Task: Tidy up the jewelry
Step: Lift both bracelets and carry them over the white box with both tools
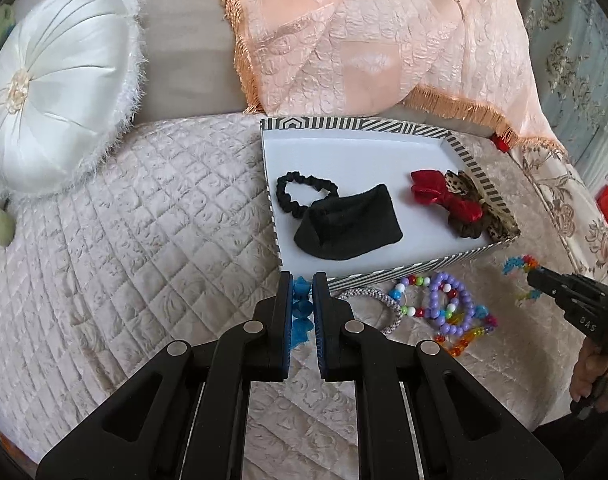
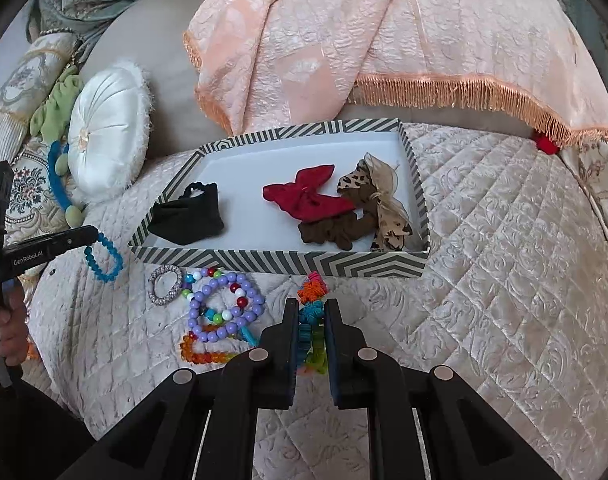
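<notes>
The tray [image 2: 208,258] lay on the quilt [image 2: 483,280], before the blanket [image 2: 343,40]. Bracelets [image 2: 224,312] lay before the tray; bows [image 2: 307,200] and pouch [image 2: 188,216] lay inside.

Our left gripper [image 1: 302,298] pinches a blue bead bracelet [image 1: 302,312]; the striped tray [image 1: 403,270] lies at one o'clock, loose bracelets [image 1: 443,308] at three.

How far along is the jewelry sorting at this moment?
Partway. Already in the striped box: a black scrunchie, black pouch, red bow and leopard bow. In hand: left gripper holds a blue bead bracelet; right gripper holds a multicolored bracelet. Left on the quilt: silver bracelet, purple bead bracelet, orange beads.
</notes>
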Available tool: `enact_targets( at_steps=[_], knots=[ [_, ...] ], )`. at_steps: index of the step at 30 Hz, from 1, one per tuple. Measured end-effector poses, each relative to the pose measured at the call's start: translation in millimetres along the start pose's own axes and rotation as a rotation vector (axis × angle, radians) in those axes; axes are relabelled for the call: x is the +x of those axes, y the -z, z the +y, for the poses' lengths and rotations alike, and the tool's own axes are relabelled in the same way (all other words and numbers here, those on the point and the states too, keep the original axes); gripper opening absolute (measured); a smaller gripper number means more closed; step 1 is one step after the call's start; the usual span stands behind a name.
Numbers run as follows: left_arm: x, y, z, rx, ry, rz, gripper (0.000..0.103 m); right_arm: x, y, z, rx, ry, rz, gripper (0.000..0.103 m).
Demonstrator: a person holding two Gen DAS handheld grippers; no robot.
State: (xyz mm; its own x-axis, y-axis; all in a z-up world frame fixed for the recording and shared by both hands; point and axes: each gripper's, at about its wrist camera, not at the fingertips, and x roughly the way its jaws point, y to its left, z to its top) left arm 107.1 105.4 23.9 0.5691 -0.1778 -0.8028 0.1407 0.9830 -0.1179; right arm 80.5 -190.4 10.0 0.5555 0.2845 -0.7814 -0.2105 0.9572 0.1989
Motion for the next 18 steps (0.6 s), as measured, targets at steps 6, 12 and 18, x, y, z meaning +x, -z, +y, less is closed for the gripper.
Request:
enact_targets(
  at_steps=[6, 12, 18],
  knots=[
    [4.4, 2.2, -8.1, 0.022, -0.04, 0.004, 0.008, 2.8, 1.3, 6.0, -0.024, 0.003, 0.008, 0.011],
    [7.2, 3.7, -8.3, 0.035, -0.058, 0.005, 0.008, 5.7, 4.0, 9.0, -0.043, 0.021, 0.019, 0.011],
    [8.1, 3.7, -5.8, 0.032, -0.063, 0.007, 0.008, 6.5, 4.3, 10.6, -0.052, 0.044, 0.018, 0.011]
  ],
)
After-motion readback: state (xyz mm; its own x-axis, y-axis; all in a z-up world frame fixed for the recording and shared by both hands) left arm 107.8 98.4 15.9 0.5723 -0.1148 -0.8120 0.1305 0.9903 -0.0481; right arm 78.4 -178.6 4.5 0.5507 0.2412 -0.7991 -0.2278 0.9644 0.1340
